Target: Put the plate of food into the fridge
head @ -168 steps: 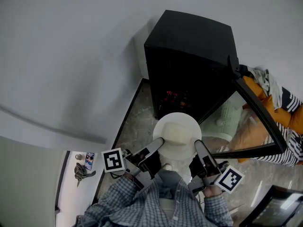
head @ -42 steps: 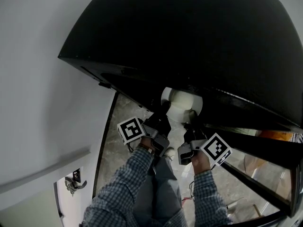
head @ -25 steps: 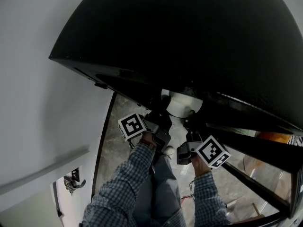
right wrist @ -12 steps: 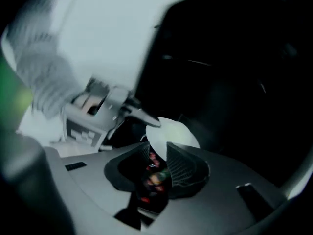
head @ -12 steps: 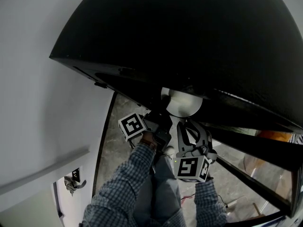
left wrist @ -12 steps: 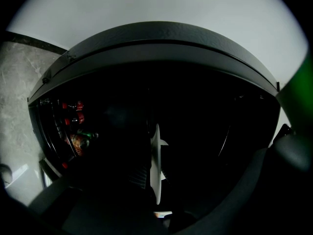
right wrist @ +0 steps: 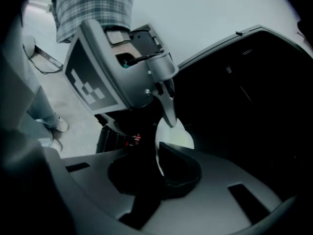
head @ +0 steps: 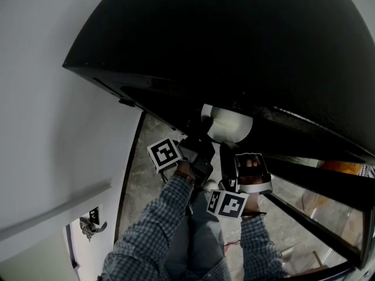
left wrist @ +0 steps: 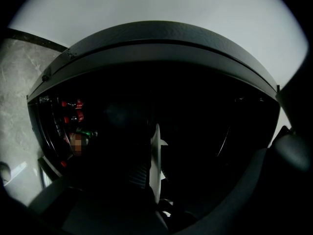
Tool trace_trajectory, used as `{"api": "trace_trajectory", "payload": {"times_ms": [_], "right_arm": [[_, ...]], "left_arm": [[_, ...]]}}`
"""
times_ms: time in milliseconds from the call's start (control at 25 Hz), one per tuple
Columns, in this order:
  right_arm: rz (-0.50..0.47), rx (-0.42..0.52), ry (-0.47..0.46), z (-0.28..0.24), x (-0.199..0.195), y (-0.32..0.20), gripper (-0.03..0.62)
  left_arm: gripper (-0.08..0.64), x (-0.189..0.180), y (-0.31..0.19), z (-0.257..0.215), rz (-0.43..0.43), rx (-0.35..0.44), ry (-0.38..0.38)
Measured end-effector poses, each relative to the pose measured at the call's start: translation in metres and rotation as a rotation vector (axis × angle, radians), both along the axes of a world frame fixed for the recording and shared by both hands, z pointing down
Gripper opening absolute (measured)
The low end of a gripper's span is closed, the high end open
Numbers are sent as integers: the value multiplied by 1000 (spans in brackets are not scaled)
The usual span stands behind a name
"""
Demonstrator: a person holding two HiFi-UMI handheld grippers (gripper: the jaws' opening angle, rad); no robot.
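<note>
Although the plate [head: 228,124] is already at the mouth of the fridge [head: 234,40], just under the overhang of the black top, the task looks only partly done. The door [head: 316,177] stands open at the right and the plate's far half is in the dark cavity, but no view shows it resting on a shelf. By my reading, what is left is to push it farther in, set it down, let go and draw both grippers out. The food itself cannot be made out from here; only the white rim and underside show.

At the far left of the cavity, in the left gripper view, a few red-capped bottles [left wrist: 73,110] stand on the racks, well apart from the plate.

The left gripper [head: 201,142] is at the plate's near-left rim. Its own view shows the plate edge-on as a thin white vertical line between the dark jaws, which are closed narrowly on the rim, so this gripper alone carries the plate.

The right gripper [head: 227,154] is clear of the plate, just near and right of it, and turned sideways so that its camera looks across at the left gripper and the plate beyond. Its jaws are drawn almost together, with only a thin slit between the pads, and nothing is between them. It touches neither the plate nor the fridge as far as the views show.
</note>
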State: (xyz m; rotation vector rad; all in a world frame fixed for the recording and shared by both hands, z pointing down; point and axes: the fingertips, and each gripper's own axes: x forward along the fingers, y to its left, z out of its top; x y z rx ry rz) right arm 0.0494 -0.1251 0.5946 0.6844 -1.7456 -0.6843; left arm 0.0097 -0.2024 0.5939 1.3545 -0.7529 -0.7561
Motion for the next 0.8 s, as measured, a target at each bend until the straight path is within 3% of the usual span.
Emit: {"api": "trace_trajectory", "payload": {"times_ms": [40,240,800], "right_arm": [[2,4,3,-1,0,-1,28],[28,1,12,-2,1,-2,26],[83,-5,-21,-2,1,-19,26]], "left_arm": [[54,0,0,0,0,-1,9],[54,-1,1,-1,0,-14,49],[64,-1,23,-1,75,-40,53]]}}
